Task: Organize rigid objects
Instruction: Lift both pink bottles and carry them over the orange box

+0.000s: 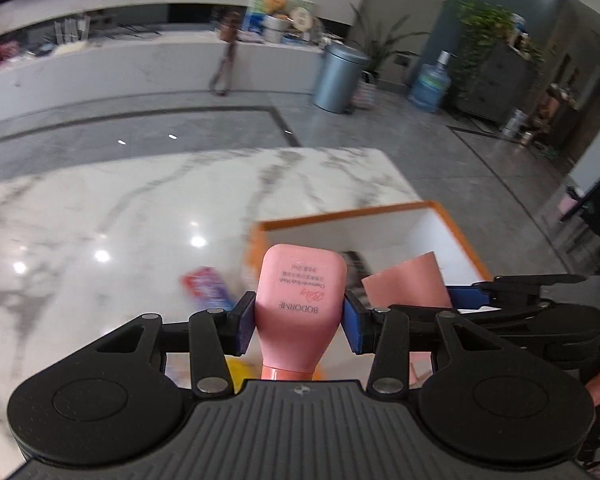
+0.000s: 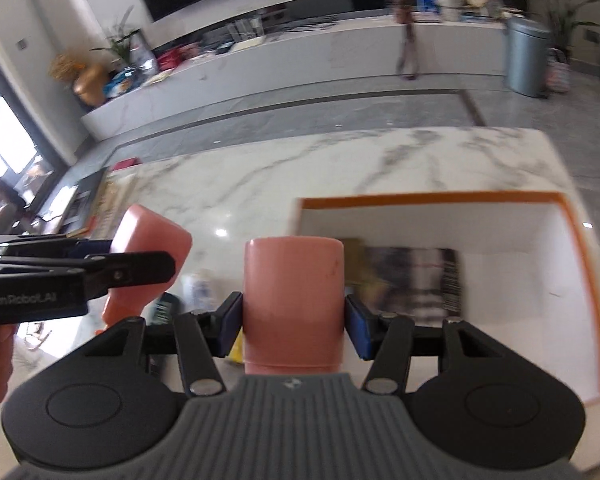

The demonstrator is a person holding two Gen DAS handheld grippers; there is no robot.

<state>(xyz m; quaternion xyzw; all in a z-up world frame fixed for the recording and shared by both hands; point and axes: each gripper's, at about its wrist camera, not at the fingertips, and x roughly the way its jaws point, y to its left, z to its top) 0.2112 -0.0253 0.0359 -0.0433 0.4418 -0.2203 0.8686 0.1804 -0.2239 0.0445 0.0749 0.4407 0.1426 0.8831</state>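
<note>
My left gripper [image 1: 299, 322] is shut on a pink BODORME body-wash bottle [image 1: 300, 300], held above the marble table [image 1: 140, 208]. My right gripper [image 2: 293, 320] is shut on a pink cylindrical container [image 2: 293, 304], held just left of the white, orange-rimmed box [image 2: 532, 264]. In the right wrist view the left gripper [image 2: 80, 272] and its bottle [image 2: 148, 248] show at the left. In the left wrist view the right gripper's arm [image 1: 520, 292], the pink container [image 1: 406, 280] and the box [image 1: 380, 232] show at the right. A dark printed package [image 2: 416, 280] lies inside the box.
A red-and-blue packet [image 1: 208, 288] lies on the table left of the box, with something yellow [image 1: 240, 368] below my left gripper. Blurred small items [image 2: 196, 288] lie on the table between the grippers. The table's far edge meets a grey floor with a metal bin [image 1: 340, 76].
</note>
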